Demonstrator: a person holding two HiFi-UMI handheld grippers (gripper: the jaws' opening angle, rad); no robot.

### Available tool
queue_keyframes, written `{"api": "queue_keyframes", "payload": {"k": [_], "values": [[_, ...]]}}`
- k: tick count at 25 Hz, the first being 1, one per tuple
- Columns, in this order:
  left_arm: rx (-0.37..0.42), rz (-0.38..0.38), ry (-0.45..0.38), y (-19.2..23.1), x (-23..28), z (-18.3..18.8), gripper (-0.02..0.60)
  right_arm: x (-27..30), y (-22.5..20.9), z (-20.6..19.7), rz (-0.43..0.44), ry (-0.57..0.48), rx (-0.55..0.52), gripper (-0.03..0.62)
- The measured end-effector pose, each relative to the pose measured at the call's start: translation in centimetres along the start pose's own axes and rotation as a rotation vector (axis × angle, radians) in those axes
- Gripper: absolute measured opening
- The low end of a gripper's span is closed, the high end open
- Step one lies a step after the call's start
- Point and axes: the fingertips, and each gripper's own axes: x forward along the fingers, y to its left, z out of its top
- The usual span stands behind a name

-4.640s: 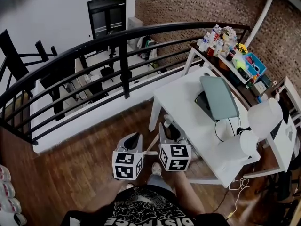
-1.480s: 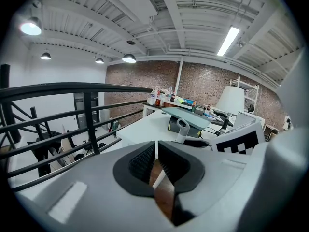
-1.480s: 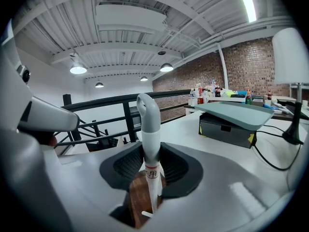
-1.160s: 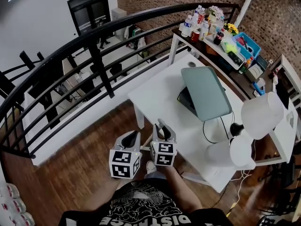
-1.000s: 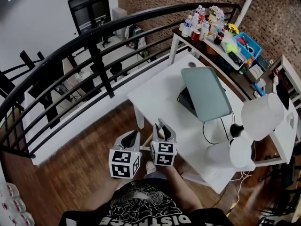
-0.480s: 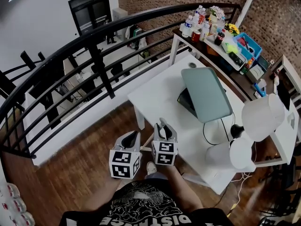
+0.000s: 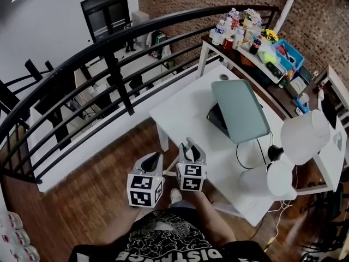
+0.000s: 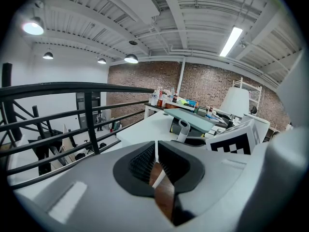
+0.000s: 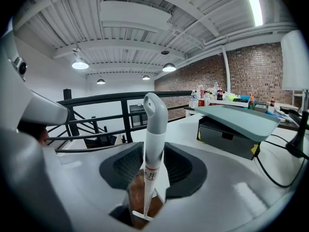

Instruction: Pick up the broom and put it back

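the broom (image 9: pixel 153 129) looks already picked up, so the step in hand, as i judge it, is carrying it to its place, which no view shows. to do that well, the handle should travel upright and clear of the white table (image 7: pixel 185 108), whose near corner is just beside it, with the grip firm enough that the pole cannot slide down. the loop at the handle's top suggests a hook, so that end is best left free above the pads. the right gripper (image 9: pixel 153 170), in front of the table's near corner, is clamped on the grey-and-white handle a little below that loop, its pads pressing the pole on both sides; the brush end is out of sight. the left gripper (image 8: pixel 155 153), just beside the right one on the side away from the table, has its jaws almost together with only a slit between them. a thin pale sliver shows in that slit, and i cannot tell what it is.
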Motion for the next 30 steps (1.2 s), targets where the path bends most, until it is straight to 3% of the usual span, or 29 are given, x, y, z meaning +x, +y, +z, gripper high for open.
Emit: {"api": "queue_keyframes", "payload": {"k": [18, 30], "values": [[-0.002, -0.015, -0.007, -0.3, -0.8, -0.1, 0.023, -1.6, -0.3, -0.4, -0.021, 0.004, 0.019, 0.130], [-0.005, -0.011, -0.045, 0.0, -7.2, -2.2, 0.023, -7.5, 3.2, 0.5, -0.047, -0.051, 0.010, 0.130]]}}
